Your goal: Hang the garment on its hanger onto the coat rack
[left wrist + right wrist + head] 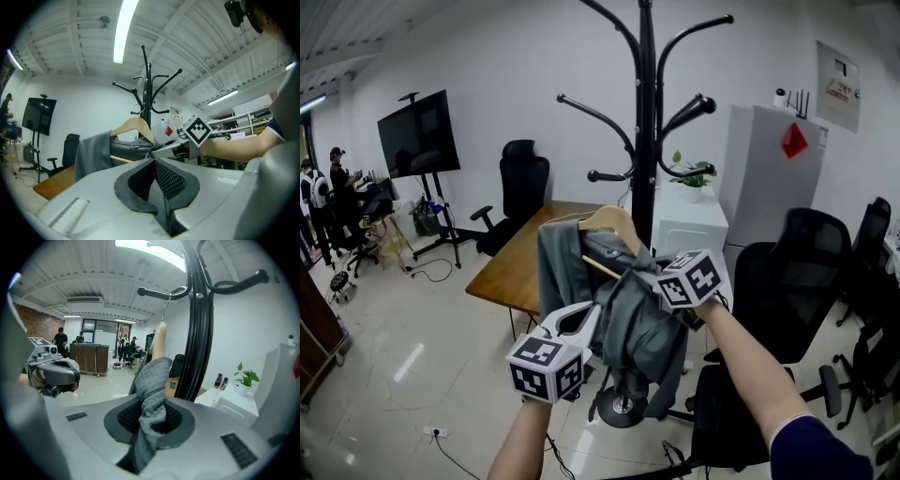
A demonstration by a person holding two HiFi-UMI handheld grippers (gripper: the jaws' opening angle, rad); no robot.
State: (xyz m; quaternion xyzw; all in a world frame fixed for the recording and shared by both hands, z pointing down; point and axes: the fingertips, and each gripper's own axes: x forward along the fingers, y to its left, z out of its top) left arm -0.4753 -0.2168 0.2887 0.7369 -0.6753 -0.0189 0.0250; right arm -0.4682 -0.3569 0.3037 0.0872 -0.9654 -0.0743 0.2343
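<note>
One grey garment (pixel 637 328) is hanging on one wooden hanger (pixel 614 220), close by the single coat rack (pixel 646 112). The right gripper (pixel 152 416) is pinching a bunch of its cloth. The left gripper (pixel 154 161) is keeping its jaws together.

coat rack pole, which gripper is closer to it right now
Right. The right gripper, clamped on the grey garment, sits just beside the coat rack pole; the left gripper is lower and further left.

Both forearms reach forward. The left hand-held gripper (pixel 154 161) has its jaws together, empty; the right hand-held gripper (pixel 152 405) clamps the grey fabric garment (pixel 152 373).
</note>
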